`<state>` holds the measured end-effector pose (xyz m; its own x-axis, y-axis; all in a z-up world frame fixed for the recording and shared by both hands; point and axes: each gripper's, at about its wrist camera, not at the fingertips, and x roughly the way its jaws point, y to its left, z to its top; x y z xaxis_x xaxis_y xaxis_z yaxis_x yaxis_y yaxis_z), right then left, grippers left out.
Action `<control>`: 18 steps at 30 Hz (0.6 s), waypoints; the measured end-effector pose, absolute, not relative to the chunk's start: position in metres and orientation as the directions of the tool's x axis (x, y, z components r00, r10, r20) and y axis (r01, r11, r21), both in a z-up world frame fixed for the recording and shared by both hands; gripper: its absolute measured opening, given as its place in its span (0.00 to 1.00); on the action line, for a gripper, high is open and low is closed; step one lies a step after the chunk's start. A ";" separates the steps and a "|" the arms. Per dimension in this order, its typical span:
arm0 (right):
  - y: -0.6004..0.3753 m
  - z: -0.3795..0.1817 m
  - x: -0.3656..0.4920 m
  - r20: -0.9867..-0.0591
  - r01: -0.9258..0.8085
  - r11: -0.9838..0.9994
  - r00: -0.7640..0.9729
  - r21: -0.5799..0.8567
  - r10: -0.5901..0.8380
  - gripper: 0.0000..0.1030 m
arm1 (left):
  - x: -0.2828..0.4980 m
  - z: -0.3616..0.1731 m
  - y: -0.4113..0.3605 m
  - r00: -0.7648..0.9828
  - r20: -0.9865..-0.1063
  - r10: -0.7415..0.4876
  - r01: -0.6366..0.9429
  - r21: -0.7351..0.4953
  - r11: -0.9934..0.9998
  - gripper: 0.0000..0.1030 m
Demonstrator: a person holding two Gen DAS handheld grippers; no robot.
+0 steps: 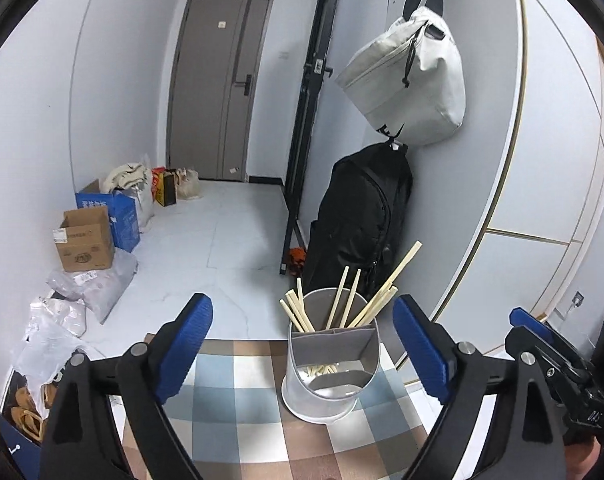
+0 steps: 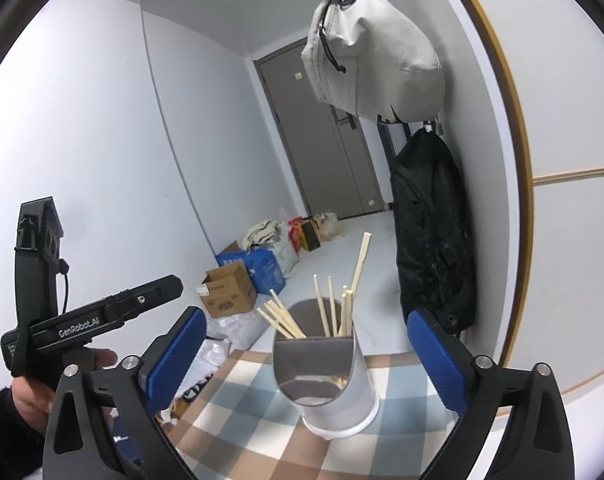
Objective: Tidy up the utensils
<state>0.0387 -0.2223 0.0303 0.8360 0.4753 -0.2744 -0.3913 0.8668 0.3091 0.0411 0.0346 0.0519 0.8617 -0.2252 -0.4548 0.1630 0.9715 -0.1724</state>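
Note:
A grey utensil holder with inner dividers stands on the checked tablecloth. Several wooden chopsticks stand in its rear compartment, leaning in different directions. My left gripper is open and empty, its blue pads on either side of the holder but short of it. In the right wrist view the holder and chopsticks sit between the open, empty right gripper pads. The left gripper body shows at that view's left, the right gripper's at the left view's right.
A black backpack leans on the wall just behind the table. A white bag hangs above it. Cardboard box, blue box and plastic bags line the floor at left. A door is at the far end.

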 end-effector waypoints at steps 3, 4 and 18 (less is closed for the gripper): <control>-0.220 0.032 0.025 -0.271 -0.393 0.873 0.841 0.288 0.468 1.00 | 0.029 0.054 0.033 0.866 -0.452 -0.212 0.146 -0.177 0.973 0.88; -0.219 0.032 0.021 -0.268 -0.395 0.875 0.843 0.279 0.466 1.00 | 0.024 0.055 0.033 0.870 -0.448 -0.207 0.139 -0.181 0.974 0.89; -0.216 0.036 -0.018 -0.258 -0.391 0.879 0.850 0.273 0.458 1.00 | -0.020 0.058 0.016 0.890 -0.420 -0.178 0.149 -0.100 0.984 0.99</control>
<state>-0.0179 -0.2164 0.0356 0.8504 0.4583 -0.2585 -0.3908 0.8791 0.2729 -0.0197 0.0164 0.0578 0.8900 -0.1776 -0.4199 0.1492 0.9838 -0.0998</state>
